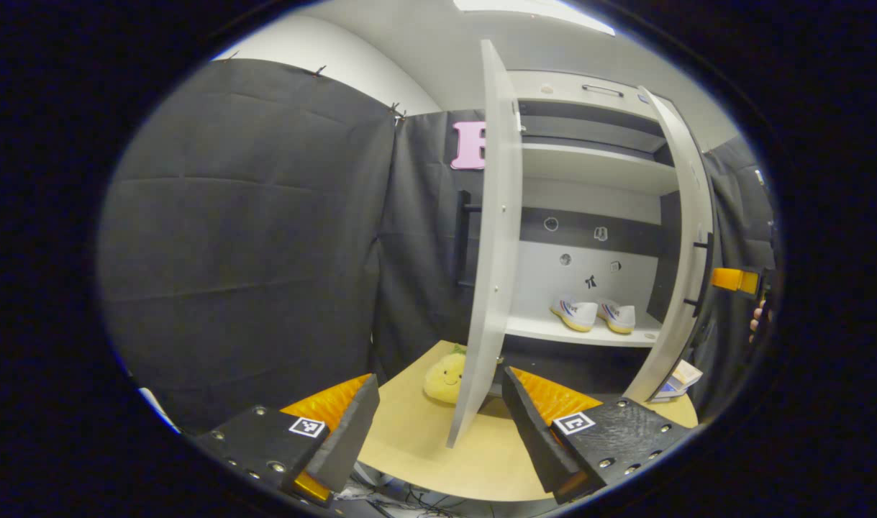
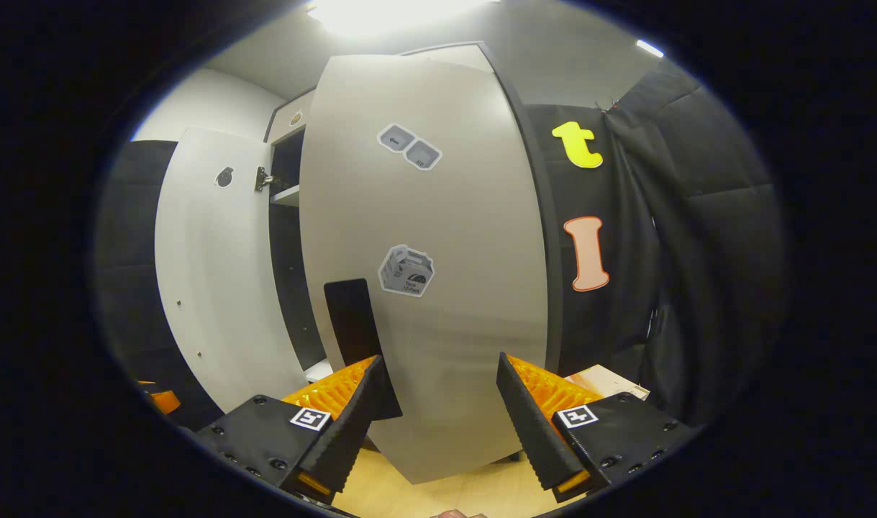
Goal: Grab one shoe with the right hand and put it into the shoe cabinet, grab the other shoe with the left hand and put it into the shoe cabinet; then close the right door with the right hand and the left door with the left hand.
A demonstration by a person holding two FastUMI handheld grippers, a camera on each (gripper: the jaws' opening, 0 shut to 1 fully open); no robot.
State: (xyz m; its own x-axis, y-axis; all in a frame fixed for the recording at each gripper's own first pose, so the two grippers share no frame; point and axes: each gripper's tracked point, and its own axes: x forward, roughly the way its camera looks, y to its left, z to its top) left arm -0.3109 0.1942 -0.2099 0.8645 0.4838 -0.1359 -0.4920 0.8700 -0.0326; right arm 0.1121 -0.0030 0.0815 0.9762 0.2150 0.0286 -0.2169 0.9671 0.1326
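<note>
Two white shoes (image 1: pixel 593 315) sit side by side on the lower shelf (image 1: pixel 553 331) of the shoe cabinet (image 1: pixel 589 165). In the left gripper view the left door (image 1: pixel 492 259) stands edge-on and the right door (image 1: pixel 679 259) swings partly inward. My left gripper (image 1: pixel 438 417) is open, its fingers either side of the left door's lower edge, a little short of it. In the right gripper view my right gripper (image 2: pixel 438 410) is open, close against the outer face of the right door (image 2: pixel 438 273), beside its dark handle (image 2: pixel 353 324). The left door (image 2: pixel 208 266) stands open beyond it.
A yellow plush toy (image 1: pixel 445 375) lies on the round wooden table (image 1: pixel 424 446) by the left door's foot. A small box (image 1: pixel 679 380) rests at the table's right edge. Part of the other gripper (image 1: pixel 733 279) and a hand's fingers (image 1: pixel 756 320) show behind the right door.
</note>
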